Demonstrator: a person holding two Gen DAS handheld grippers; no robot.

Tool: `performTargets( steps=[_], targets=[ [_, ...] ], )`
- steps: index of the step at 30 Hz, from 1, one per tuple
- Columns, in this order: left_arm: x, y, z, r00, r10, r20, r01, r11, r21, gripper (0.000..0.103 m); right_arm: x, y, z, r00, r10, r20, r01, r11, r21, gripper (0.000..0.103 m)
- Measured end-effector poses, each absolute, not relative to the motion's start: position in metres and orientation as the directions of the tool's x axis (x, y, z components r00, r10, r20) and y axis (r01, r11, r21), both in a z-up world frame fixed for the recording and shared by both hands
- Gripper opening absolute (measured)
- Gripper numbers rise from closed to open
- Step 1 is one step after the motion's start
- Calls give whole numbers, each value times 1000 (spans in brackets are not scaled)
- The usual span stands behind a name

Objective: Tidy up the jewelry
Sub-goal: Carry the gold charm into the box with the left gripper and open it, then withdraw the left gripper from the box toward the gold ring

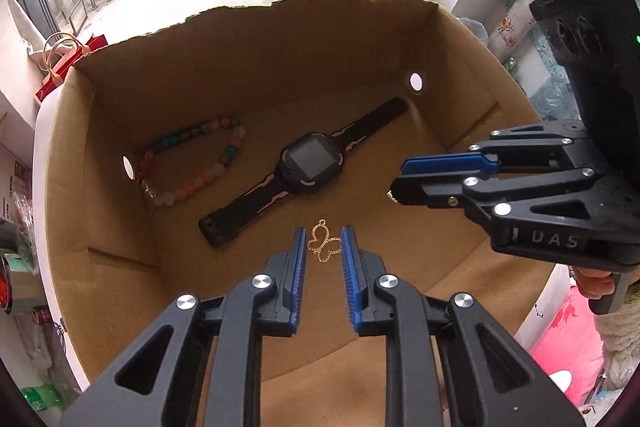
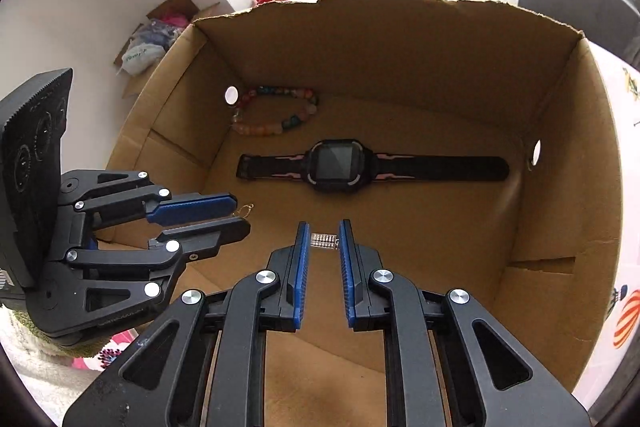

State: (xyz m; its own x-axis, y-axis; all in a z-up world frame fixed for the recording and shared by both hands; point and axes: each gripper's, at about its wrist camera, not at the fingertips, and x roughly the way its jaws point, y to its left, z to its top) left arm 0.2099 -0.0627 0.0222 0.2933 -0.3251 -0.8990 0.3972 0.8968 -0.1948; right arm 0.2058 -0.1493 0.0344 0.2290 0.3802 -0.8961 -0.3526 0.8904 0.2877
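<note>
**Two small pieces carried over the box**

Nearest the left wrist camera, the left claw [image 1: 324, 247] pinches a gold butterfly pendant [image 1: 323, 246] between its blue pads, the little loop of the charm poking up past the tips. In the right wrist view the right claw [image 2: 325, 241] does the same with a small silver beaded piece [image 2: 325, 240] — it spans the narrow gap from pad to pad, so both claws are closed on their loads, not spread. Each claw also shows in the other's camera, hanging side by side above the open cardboard box [image 1: 260, 27], tips angled down into it.

Farther in, on the box floor, a black smartwatch [image 1: 310, 167] lies flat with its strap stretched out. Beyond it, toward the far left corner, a bracelet of coloured beads [image 1: 192, 163] rests beside a round hole in the box wall. The two do not touch.

The step in hand looks like delivery: both pieces are over the box but not yet set down. The next move calls for lowering each claw toward a bare patch of the floor in front of the watch, keeping the two loads apart, then easing the pads open — gently, since pieces this light may cling to the ridged pads or skitter away.
</note>
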Motion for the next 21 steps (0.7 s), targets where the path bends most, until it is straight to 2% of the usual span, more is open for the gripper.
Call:
performTargets(
  steps=[13,21],
  targets=[
    [203,-49,27,323,-347,-881,364,904,-222,24,209,-173,55,299,401,-866,-312,899,308,19],
    [177,-21,52,433,-376,-819,360,905,-225,24,192,-188,88,401,430,-809,-324,892,314,22]
  ],
)
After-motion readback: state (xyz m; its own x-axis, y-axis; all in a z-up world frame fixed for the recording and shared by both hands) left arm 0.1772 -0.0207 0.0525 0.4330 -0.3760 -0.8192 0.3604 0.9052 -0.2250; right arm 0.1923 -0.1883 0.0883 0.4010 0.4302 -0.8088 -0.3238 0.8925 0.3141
